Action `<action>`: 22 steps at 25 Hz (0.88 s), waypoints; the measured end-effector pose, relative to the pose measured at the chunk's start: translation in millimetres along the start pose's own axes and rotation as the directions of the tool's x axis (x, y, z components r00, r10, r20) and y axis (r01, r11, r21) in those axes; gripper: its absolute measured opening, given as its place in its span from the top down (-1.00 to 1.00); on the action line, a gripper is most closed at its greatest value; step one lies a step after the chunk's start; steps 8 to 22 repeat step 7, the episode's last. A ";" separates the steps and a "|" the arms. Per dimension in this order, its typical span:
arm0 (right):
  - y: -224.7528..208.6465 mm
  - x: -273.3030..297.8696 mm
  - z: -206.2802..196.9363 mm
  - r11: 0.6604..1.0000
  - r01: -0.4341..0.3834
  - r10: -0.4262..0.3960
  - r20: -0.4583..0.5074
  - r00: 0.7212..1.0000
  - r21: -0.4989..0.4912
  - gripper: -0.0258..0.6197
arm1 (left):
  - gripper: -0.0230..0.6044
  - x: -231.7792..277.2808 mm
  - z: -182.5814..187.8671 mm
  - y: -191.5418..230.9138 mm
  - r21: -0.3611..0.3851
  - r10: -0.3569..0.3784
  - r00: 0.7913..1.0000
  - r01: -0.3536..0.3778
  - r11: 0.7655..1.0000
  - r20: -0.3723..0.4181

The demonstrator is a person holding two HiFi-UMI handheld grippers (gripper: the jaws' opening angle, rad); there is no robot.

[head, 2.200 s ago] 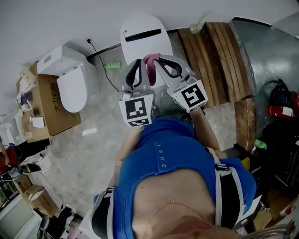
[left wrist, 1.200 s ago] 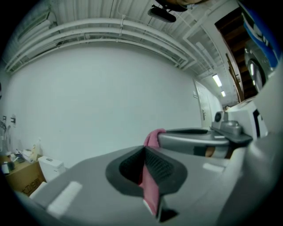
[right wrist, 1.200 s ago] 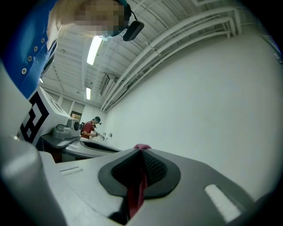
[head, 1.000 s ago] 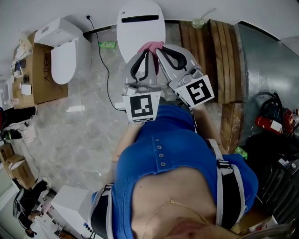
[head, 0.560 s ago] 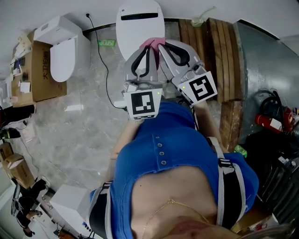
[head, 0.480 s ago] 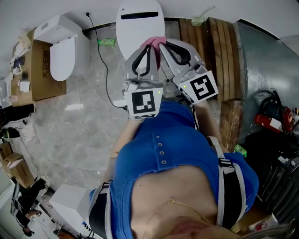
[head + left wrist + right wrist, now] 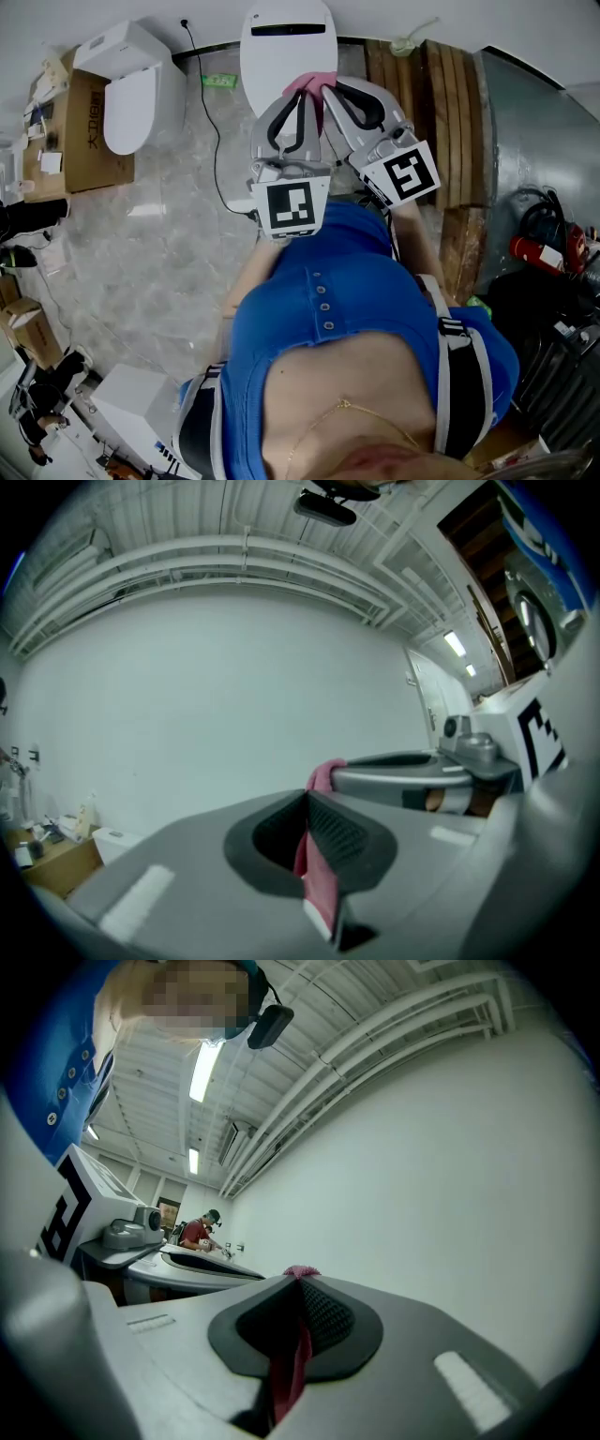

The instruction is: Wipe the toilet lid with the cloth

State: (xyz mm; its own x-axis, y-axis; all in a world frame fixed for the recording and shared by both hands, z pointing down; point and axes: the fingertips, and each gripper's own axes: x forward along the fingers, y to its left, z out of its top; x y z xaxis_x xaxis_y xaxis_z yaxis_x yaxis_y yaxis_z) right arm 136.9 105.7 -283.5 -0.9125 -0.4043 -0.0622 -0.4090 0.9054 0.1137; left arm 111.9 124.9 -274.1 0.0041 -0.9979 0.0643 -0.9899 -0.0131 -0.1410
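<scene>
A white toilet with its lid shut stands against the far wall. Over its near end I hold a pink cloth between both grippers. My left gripper is shut on the cloth, which shows pinched between its jaws as a pink strip. My right gripper is also shut on the cloth. Both gripper views look up at the white wall and ceiling, so the lid is hidden there.
A second white toilet stands at the left beside a cardboard box. A black cable runs down the floor. Wooden planks lie at the right, next to a grey metal surface.
Over about two seconds both grippers moved together with the cloth toward the toilet lid's near end. In the last half second they have barely shifted.
</scene>
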 end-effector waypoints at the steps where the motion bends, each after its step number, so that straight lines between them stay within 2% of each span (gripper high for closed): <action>1: 1.0 1.6 0.1 1.000 -0.005 0.005 0.000 1.000 -0.001 0.89 | 0.93 0.1 -0.2 1.8 -0.001 0.005 1.000 -0.005 1.000 0.001; 7: 8.7 1.0 -4.6 0.999 -0.040 0.040 -0.008 0.999 -0.028 0.89 | 0.93 -4.1 -2.0 3.3 -0.003 0.020 1.000 -0.020 1.000 0.004; 22: 8.7 1.0 -4.6 0.999 -0.040 0.040 -0.008 0.999 -0.028 0.89 | 0.93 -4.1 -2.0 3.3 -0.003 0.020 1.000 -0.020 1.000 0.004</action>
